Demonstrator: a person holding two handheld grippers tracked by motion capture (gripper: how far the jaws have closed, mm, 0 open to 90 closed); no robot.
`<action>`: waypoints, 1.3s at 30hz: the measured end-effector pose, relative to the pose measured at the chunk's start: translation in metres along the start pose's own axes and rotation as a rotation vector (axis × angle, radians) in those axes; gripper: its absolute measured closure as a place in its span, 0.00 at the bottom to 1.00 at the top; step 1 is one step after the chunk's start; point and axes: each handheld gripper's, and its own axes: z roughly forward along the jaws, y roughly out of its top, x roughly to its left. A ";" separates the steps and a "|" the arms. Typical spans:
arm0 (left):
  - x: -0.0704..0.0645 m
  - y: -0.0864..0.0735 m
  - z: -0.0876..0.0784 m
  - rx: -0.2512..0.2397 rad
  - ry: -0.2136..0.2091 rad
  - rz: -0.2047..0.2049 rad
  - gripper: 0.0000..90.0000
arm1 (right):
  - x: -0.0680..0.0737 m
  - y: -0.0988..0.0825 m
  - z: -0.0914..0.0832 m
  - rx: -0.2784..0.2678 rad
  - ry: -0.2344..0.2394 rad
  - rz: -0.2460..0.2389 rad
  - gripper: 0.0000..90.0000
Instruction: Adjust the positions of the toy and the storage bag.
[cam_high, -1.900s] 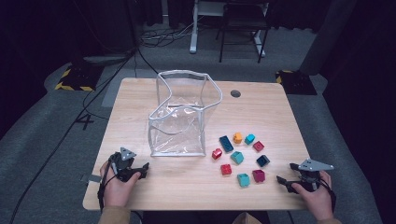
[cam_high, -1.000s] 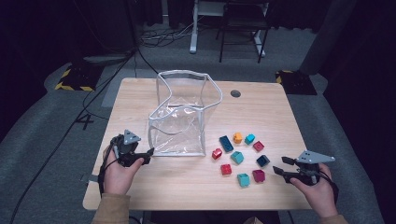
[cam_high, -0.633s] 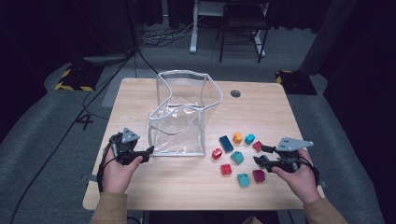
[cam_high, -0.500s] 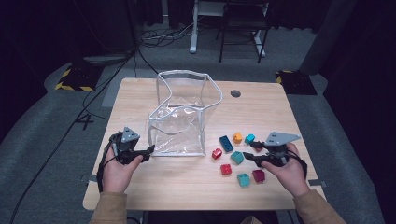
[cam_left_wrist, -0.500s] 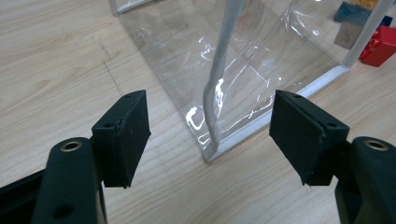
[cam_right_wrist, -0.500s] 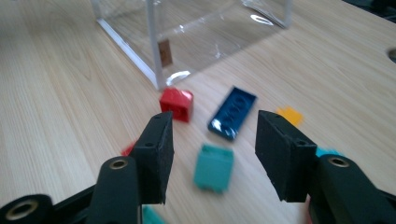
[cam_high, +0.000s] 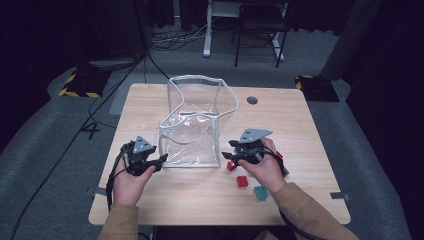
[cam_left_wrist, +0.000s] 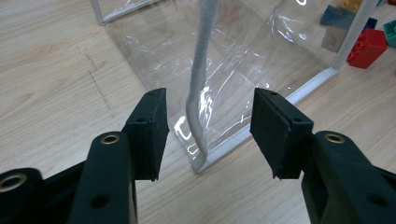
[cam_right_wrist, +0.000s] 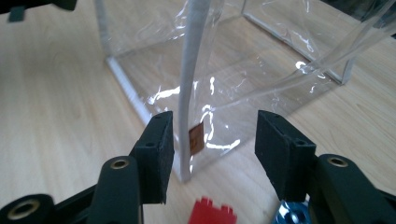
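Observation:
A clear plastic bag with white trim stands open at the table's middle. My left gripper sits at its near left corner. In the left gripper view the jaws have just been closing and stand either side of the corner trim, not touching it. My right gripper is at the near right corner. Its jaws have just been opening a little, with the corner trim between them, untouched. Red bricks and a teal brick lie by the right hand.
More bricks lie partly under the right hand; some show through the bag, such as a red brick. A round hole marks the table's far right. Chair legs and cables stand on the floor beyond the table.
The right hand has swept left from the table's right edge, over the bricks, to the bag's near right corner. The left hand has stayed at the near left corner.

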 end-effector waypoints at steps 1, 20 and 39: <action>0.001 0.000 0.001 -0.002 0.005 0.001 0.52 | 0.001 0.002 0.004 0.004 0.001 0.006 0.52; 0.002 -0.001 0.003 0.065 -0.026 0.047 0.96 | 0.010 0.009 0.025 0.038 0.069 0.034 0.97; -0.067 -0.031 -0.044 0.138 -0.123 0.197 0.96 | 0.071 -0.043 -0.046 0.029 0.195 0.007 0.97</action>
